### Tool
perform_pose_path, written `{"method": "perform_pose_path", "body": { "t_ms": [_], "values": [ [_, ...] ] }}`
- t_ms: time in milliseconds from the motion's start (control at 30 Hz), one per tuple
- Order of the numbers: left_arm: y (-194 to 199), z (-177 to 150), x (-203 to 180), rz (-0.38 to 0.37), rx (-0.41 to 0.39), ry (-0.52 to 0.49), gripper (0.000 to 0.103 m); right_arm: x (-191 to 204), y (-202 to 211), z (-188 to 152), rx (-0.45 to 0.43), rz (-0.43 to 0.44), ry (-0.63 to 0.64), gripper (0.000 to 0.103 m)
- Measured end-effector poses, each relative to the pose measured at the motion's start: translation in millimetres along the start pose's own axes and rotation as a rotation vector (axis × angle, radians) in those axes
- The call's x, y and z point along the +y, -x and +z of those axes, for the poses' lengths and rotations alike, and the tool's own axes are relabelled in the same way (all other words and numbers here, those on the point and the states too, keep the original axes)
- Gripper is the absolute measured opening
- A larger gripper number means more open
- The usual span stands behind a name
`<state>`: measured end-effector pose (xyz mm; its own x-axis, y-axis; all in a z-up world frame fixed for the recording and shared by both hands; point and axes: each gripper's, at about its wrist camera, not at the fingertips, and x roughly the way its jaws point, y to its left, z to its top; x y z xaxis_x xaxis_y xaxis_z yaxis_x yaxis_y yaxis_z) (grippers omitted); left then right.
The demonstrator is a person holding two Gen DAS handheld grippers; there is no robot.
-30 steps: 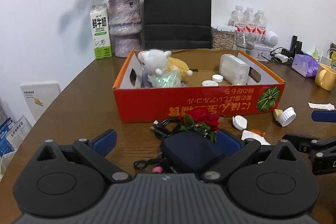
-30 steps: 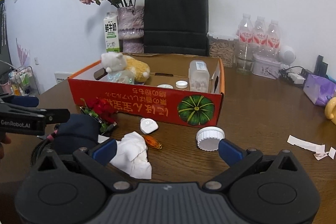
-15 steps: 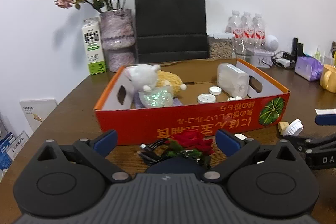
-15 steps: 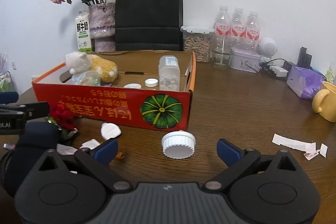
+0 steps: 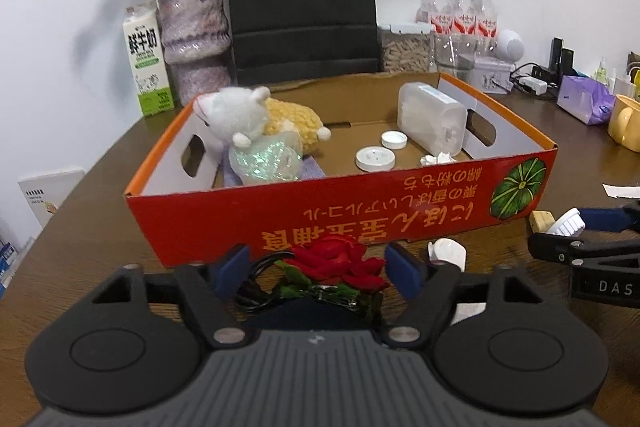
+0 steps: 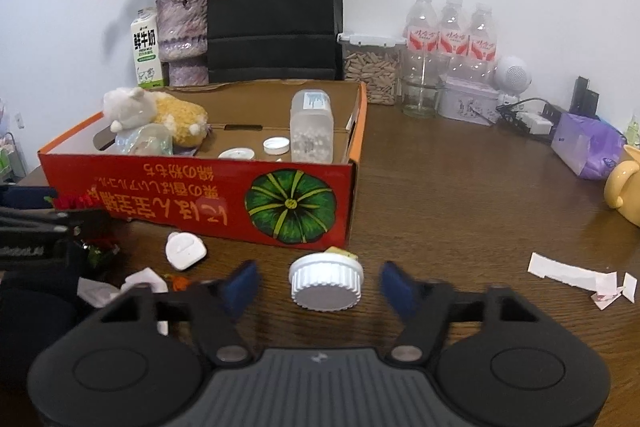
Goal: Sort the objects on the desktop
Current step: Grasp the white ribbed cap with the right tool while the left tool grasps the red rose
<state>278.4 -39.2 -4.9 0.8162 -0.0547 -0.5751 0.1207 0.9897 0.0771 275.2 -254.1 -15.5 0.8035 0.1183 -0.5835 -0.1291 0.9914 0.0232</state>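
My right gripper (image 6: 318, 285) jaws, closing, straddle the ribbed white cap (image 6: 326, 281) untouched; it may skid. Left gripper (image 5: 318, 269) jaws, narrowing around the red rose (image 5: 334, 261), could snag the black cable (image 5: 256, 291).

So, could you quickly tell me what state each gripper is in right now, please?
Left gripper: open, jaws just closing around the red rose, pads not yet pressing.
Right gripper: open, jaws just closing around the white ribbed cap, gaps either side.

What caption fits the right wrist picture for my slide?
Right gripper closing around a white ribbed cap on the table, in front of the orange box.
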Motion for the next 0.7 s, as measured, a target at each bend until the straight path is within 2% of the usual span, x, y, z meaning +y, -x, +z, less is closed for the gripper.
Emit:
{"method": "perform_pose_path", "body": {
  "t_ms": [67,233,700],
  "values": [
    [-3.5,-0.1,0.2,-0.014,0.019,0.005,0.059,-0.1,-0.8,-1.4,0.006,0.01,0.0,0.039],
    [-3.5,-2.4,0.4,-0.058,0.016,0.011,0.042,2.8,2.8,-4.2,-0.02,0.023,0.015,0.039],
    [19.1,3.8,10.0,-0.072,-0.066,0.041,0.039,0.9,19.5,-1.2,-0.086,0.039,-0.009,0.039]
  ]
}}
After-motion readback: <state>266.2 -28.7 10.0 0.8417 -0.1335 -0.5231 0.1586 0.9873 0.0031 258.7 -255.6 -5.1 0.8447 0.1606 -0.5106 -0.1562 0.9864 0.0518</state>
